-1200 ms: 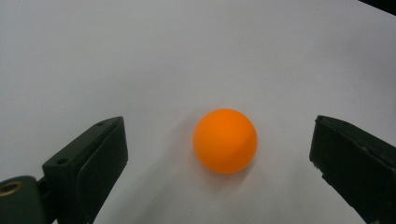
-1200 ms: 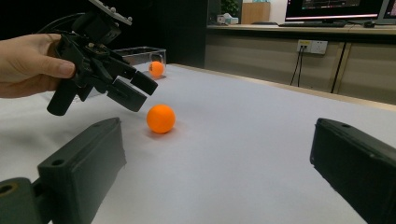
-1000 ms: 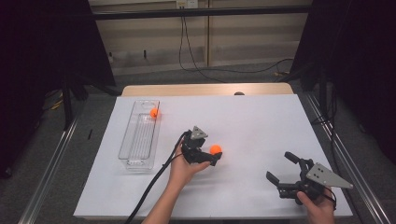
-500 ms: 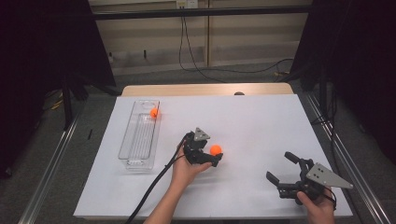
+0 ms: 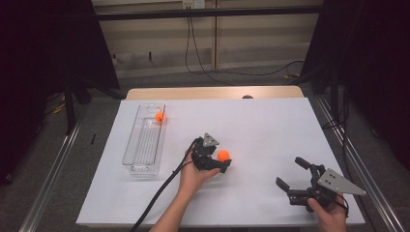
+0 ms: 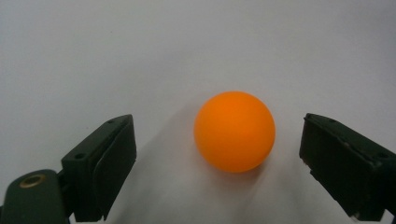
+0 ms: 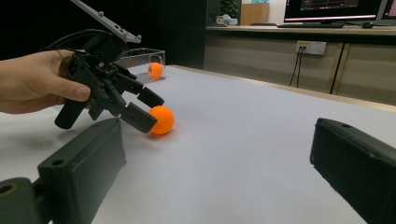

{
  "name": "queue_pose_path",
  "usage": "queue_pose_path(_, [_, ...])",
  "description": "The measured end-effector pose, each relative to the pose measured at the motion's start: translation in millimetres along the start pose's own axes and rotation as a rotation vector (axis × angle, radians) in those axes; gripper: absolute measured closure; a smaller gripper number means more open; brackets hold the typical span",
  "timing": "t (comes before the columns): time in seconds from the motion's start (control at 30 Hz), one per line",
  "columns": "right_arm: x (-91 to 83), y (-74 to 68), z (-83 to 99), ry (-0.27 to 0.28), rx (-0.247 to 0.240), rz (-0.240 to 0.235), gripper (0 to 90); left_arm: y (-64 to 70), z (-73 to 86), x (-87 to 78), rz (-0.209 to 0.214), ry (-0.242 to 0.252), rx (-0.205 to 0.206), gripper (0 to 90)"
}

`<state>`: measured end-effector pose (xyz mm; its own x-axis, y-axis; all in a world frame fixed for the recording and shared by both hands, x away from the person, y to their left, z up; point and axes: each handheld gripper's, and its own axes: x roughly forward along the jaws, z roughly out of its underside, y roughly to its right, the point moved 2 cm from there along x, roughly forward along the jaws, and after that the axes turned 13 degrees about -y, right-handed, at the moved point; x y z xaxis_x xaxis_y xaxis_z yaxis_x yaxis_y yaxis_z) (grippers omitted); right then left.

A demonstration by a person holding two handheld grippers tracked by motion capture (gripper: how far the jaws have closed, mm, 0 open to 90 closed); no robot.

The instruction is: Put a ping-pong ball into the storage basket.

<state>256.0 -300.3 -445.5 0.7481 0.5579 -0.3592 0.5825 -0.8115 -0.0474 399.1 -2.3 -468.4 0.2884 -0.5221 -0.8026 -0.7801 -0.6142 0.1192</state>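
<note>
Left hand-held gripper (image 5: 223,162) sits mid-tabletop (image 5: 270,125), jaws spread wide around the orange ball (image 5: 223,155). In the left gripper view the ball (image 6: 234,131) rests on the white surface between the two jaws, closer to the right-hand one, with a visible gap on both sides; no contact. The right gripper view confirms it: the left hand-held gripper (image 7: 147,108) is tipped down toward the ball (image 7: 161,120), one jaw in front of the ball and one behind, the person's hand (image 7: 35,86) wrapped around the grip.

Right hand-held gripper (image 5: 294,178) is at the near right corner of the tabletop, well apart from the ball, jaws spread, nothing between them. It points toward the left hand-held gripper. Its grey plate (image 5: 338,181) faces up and the person's right hand (image 5: 329,212) holds it from the near edge.

Clear plastic tray (image 5: 140,159) lies lengthwise on the left side of the tabletop. A second orange ball (image 5: 159,116) is at the tray's far end; it also shows in the right gripper view (image 7: 155,70).

Cable (image 5: 159,193) trails from the left hand-held gripper off the near edge.
</note>
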Motion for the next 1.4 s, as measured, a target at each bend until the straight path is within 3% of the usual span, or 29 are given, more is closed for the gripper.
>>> queue_pose_path(0.73, [0.8,2.1,0.6,-0.002,0.0,0.002,2.7,-2.4,-1.9,1.8,0.023,-0.006,0.018,33.0])
queue_pose_path(1.4, [0.2,3.1,1.9,-0.005,0.001,0.004,2.7,-1.7,-3.9,8.7,0.047,-0.024,0.03,44.8])
